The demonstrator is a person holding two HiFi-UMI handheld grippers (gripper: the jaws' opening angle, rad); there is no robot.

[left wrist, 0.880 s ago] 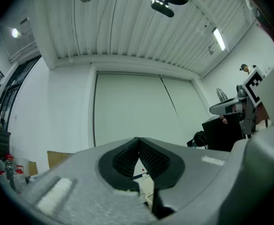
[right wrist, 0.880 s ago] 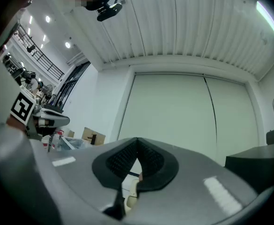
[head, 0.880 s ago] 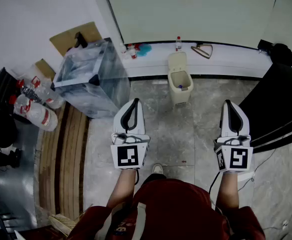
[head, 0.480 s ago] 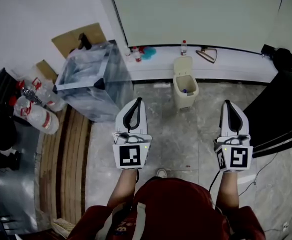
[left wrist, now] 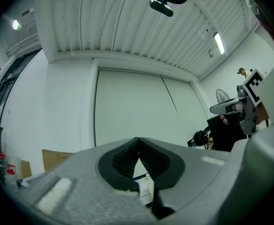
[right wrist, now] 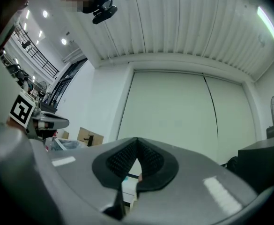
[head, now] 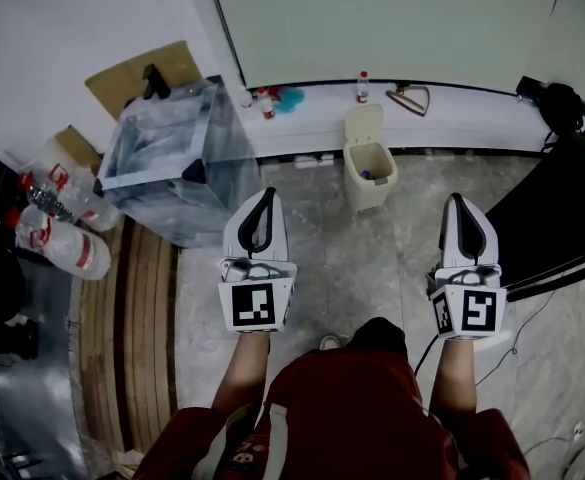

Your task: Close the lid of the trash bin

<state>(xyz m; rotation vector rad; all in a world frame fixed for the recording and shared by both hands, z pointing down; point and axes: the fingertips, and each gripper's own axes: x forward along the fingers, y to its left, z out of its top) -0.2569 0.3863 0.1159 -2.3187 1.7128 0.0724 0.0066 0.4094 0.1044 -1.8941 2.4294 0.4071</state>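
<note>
A small cream trash bin [head: 370,175] stands on the floor against the low white ledge. Its lid [head: 364,124] is tipped up and back, and some rubbish shows inside. My left gripper [head: 263,201] hovers short of the bin and to its left, jaws shut with nothing between them. On the other side my right gripper [head: 456,207] is held at the same height, also shut and empty. In the left gripper view the pads meet at the left gripper's tip [left wrist: 138,140]. The right gripper view shows the right gripper's tip [right wrist: 137,140] closed the same way. Neither gripper touches the bin.
A clear plastic box [head: 167,158] stands left of the bin, with plastic bottles [head: 57,218] and wooden slats [head: 137,318] beyond it. A black cover [head: 562,208] fills the right side. The ledge [head: 492,118] carries a bottle [head: 362,86] and a hanger [head: 407,98].
The head view swayed a little right, then back. Both grippers stay shut at about the same spot, and the bin's lid stays up.
</note>
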